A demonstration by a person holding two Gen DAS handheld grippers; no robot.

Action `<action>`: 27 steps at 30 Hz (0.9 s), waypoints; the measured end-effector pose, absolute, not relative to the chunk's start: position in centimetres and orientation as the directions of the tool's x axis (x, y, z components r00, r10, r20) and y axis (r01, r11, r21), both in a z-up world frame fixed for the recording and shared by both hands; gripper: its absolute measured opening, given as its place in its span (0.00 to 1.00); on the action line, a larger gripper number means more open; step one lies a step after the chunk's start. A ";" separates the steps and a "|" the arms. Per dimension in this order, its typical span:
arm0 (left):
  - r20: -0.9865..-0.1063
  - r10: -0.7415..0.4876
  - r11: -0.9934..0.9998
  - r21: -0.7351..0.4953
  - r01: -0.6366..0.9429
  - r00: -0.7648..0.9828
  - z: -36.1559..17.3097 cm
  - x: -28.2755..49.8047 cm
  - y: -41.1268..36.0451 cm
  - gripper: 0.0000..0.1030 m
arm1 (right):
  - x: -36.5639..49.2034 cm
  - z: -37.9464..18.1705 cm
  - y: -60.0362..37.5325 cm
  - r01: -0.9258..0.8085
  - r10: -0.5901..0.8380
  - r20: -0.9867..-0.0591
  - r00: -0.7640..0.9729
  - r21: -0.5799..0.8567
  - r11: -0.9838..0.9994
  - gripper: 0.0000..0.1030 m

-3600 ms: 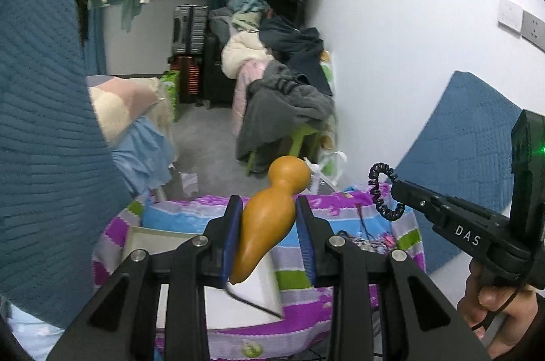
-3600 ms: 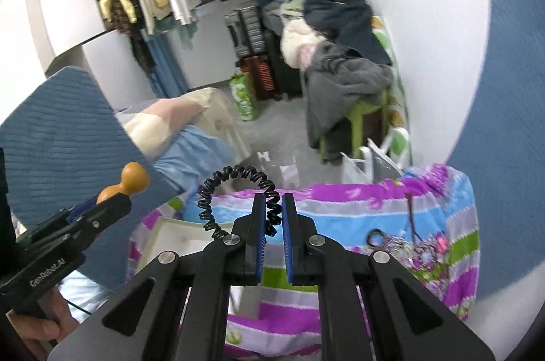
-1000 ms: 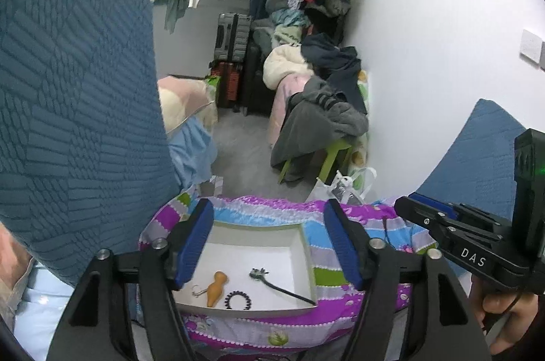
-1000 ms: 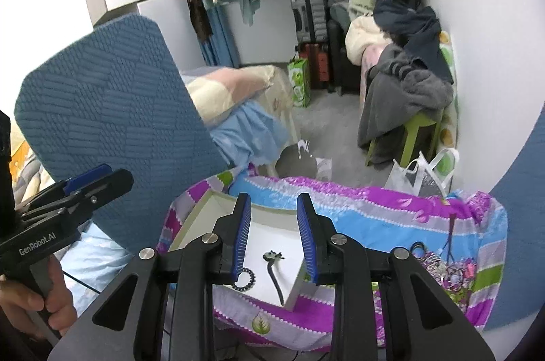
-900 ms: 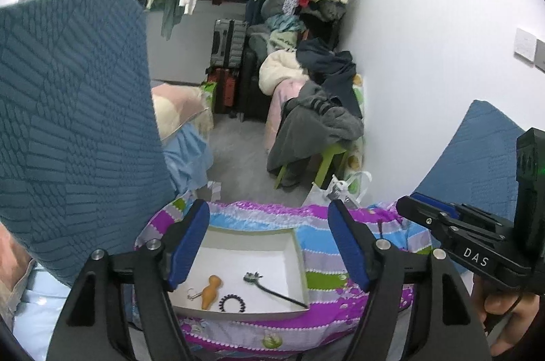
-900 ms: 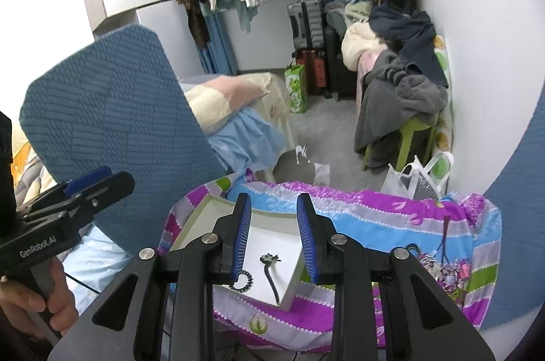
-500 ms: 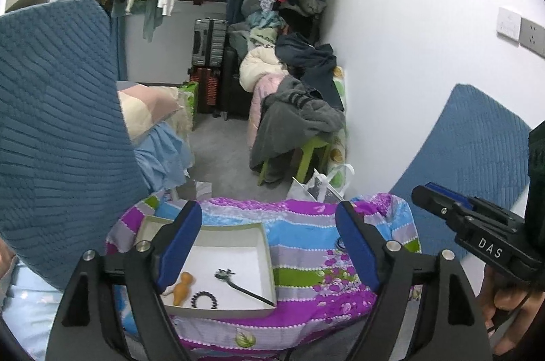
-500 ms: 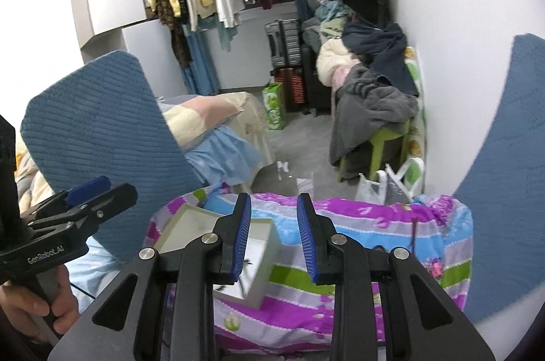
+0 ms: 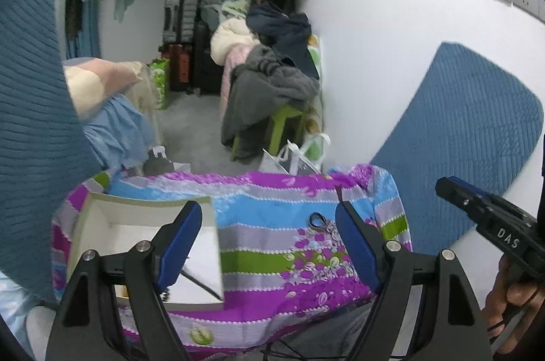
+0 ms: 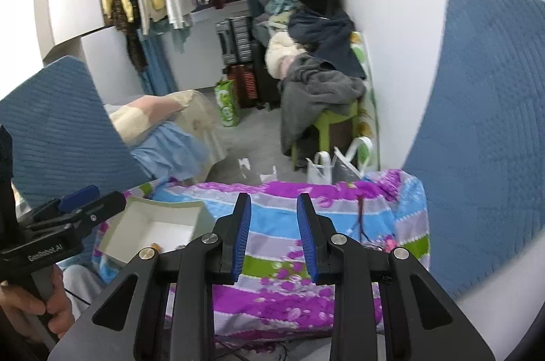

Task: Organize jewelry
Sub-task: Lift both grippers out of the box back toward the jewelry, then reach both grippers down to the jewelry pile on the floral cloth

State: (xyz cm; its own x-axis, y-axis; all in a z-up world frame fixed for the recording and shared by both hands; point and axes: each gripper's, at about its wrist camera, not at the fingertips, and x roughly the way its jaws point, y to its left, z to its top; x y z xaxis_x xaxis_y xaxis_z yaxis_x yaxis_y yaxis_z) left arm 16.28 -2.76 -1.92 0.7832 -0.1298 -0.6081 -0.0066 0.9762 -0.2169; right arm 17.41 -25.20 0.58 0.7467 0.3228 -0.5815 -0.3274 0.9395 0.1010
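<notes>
On the left side of the striped cloth [image 9: 259,217] sits the white box [image 9: 143,217], with a black hairpin [image 9: 199,282] and some small bits inside, mostly blocked from view. The left gripper [image 9: 269,238] hangs over the cloth with its jaws spread wide, having just been opening, nothing between them. Further right, a little heap of jewelry [image 9: 323,224] lies loose on the cloth, well apart from the box. The right gripper [image 10: 274,235] is partway open, holding nothing, off to the right.
</notes>
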 end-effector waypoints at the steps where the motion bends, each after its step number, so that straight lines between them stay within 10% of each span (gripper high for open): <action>1: -0.611 -0.138 0.975 -0.220 0.001 0.779 -2.4 16.6 -3.2 0.79 | 17.5 0.2 -26.0 -0.311 0.309 -0.585 0.750 0.101 0.945 0.25; 27: -0.769 -0.266 0.954 -0.298 0.043 0.582 -18.9 30.7 -11.7 0.76 | 26.1 -15.5 -35.7 -0.085 0.189 -0.780 0.597 0.172 0.981 0.25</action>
